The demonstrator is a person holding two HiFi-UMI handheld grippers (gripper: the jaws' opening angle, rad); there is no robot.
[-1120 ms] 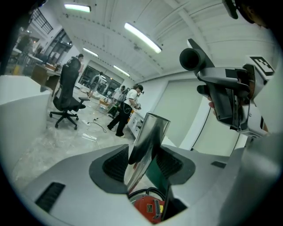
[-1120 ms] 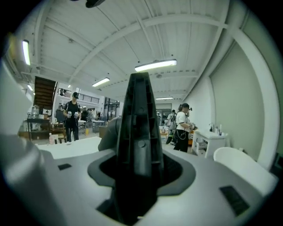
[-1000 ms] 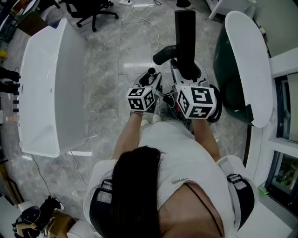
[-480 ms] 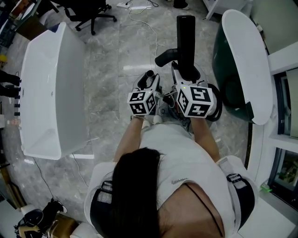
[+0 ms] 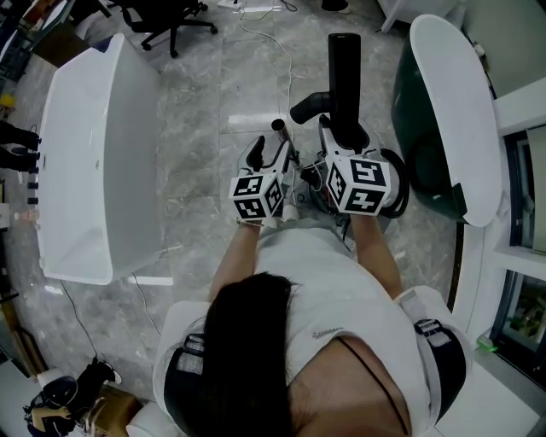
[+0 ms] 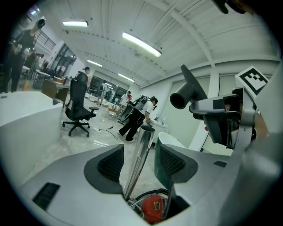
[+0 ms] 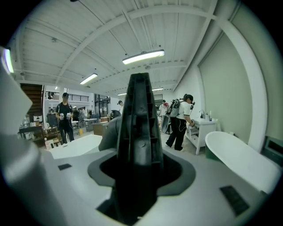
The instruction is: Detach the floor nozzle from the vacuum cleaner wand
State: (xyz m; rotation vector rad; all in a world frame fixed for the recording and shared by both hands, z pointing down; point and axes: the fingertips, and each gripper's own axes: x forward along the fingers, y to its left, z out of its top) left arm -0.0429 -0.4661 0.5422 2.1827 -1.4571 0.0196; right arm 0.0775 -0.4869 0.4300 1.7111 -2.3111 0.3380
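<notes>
The black floor nozzle (image 5: 344, 77) stands upright, off the wand, with my right gripper (image 5: 339, 143) shut on its lower body; it fills the right gripper view (image 7: 139, 128) between the pads of that gripper (image 7: 139, 170). Its open neck (image 6: 188, 95) shows in the left gripper view. The chrome wand (image 6: 142, 154) rises between the jaws of my left gripper (image 6: 139, 161), which are opening, with a gap at each pad. From the head view the wand's bare end (image 5: 277, 125) pokes up just beyond the left gripper (image 5: 271, 152). The red vacuum body (image 6: 152, 207) sits below.
A white bathtub (image 5: 85, 162) stands on the left and a green-and-white one (image 5: 452, 119) on the right. An office chair (image 5: 162, 17) and a cable (image 5: 273, 47) are on the marble floor ahead. People stand further back in the room.
The left gripper's jaws have spread apart around the wand and the gripper has drawn back a little. The right gripper and nozzle have shifted slightly.
</notes>
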